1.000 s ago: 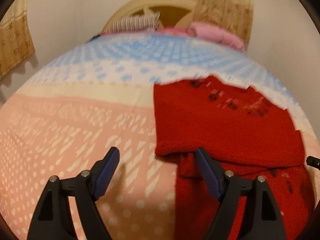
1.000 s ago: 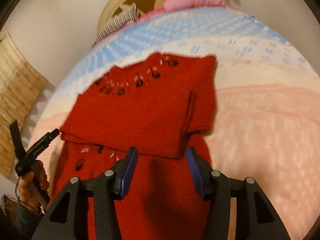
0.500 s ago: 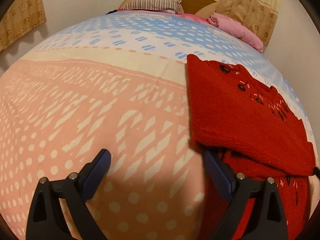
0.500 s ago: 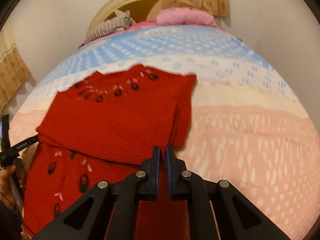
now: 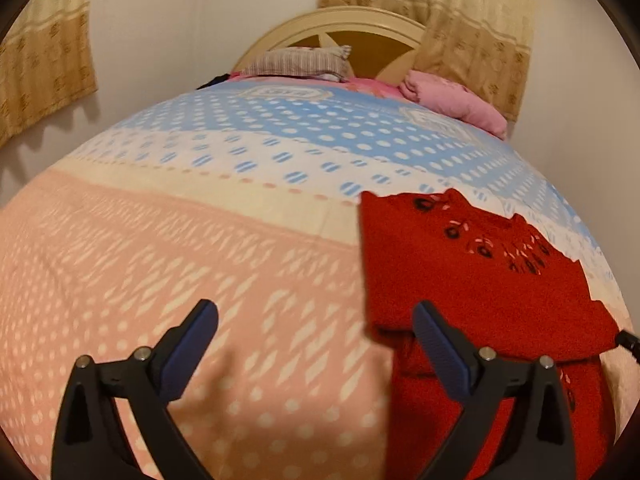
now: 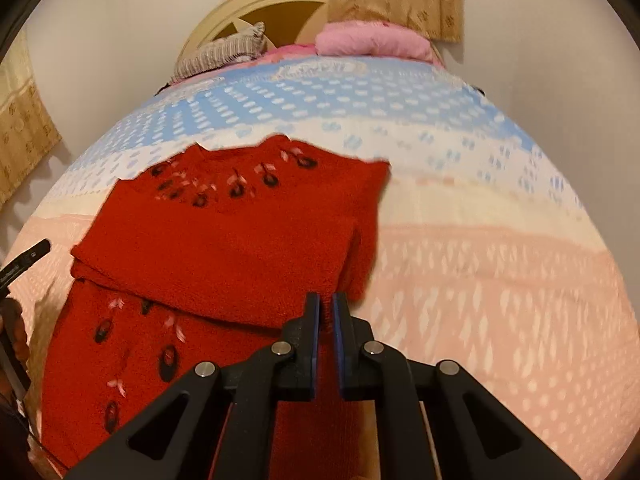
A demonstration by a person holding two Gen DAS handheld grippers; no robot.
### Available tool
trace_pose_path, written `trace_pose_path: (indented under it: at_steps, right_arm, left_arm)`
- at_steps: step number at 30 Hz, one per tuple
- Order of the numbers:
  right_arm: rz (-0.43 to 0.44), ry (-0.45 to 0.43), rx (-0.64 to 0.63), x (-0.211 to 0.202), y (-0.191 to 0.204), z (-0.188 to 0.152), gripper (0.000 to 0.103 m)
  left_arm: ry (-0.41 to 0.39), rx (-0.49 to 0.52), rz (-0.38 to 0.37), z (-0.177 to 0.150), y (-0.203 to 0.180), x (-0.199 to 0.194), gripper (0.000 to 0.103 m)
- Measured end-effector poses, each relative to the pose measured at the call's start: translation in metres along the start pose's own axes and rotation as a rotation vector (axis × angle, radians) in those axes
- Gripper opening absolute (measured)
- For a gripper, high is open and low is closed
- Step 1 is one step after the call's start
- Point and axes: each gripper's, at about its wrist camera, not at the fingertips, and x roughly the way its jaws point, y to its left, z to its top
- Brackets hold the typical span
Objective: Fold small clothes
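A red knitted sweater point(image 5: 480, 288) with dark and pink embroidery lies on the bed, its top part folded down over its lower part. My left gripper point(image 5: 316, 312) hovers over the pink sheet just left of the sweater. Its jaws are opening and nothing is between them. In the right wrist view the sweater point(image 6: 224, 248) fills the left centre. My right gripper point(image 6: 327, 300) is shut on the red sweater at the right edge of the fold, with red knit showing between the pads. The left gripper's tip point(image 6: 24, 260) shows at the far left, held in a hand.
The bed sheet point(image 5: 180, 240) has pink, cream and blue patterned bands. A striped pillow point(image 5: 298, 62) and a pink bundle point(image 5: 452, 100) lie by the rounded headboard point(image 5: 360, 28). Walls and beige curtains point(image 5: 460, 20) stand behind.
My right gripper went from open over the fold to shut on the sweater's edge. My left gripper spread wider and drew off to the left of the sweater.
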Motion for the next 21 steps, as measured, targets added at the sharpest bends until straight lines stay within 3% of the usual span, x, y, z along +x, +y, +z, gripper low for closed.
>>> trace_pose_path:
  at_steps: [1,3,4,9,13,15,21]
  right_arm:
    - [-0.015,-0.006,-0.008,-0.001,0.004,0.004,0.011]
    - [-0.008,-0.018,-0.022,0.0,0.013,0.011,0.042]
    - [0.018,-0.022,-0.024,0.001,0.017,0.013,0.044]
    - [0.15,0.024,-0.063,0.025,0.036,0.018,0.044]
    - [0.067,0.132,-0.05,0.064,0.022,0.011,0.042]
    - [0.101,0.112,-0.03,0.065,0.012,0.008,0.039]
    - [0.07,0.088,-0.064,0.059,0.01,-0.001,0.038]
  left_arm:
    - [0.003,0.01,0.004,0.001,-0.005,0.006,0.1]
    - [0.028,0.027,0.012,0.001,-0.014,0.018,0.1]
    - [0.043,0.037,0.009,0.0,-0.019,0.025,0.1]
    - [0.091,0.054,0.024,-0.013,-0.023,0.042,0.1]
    - [0.095,0.057,0.008,-0.014,-0.022,0.041,0.101]
    - [0.102,0.06,0.01,-0.015,-0.023,0.043,0.103]
    - [0.11,0.111,0.019,-0.022,-0.034,0.047,0.103]
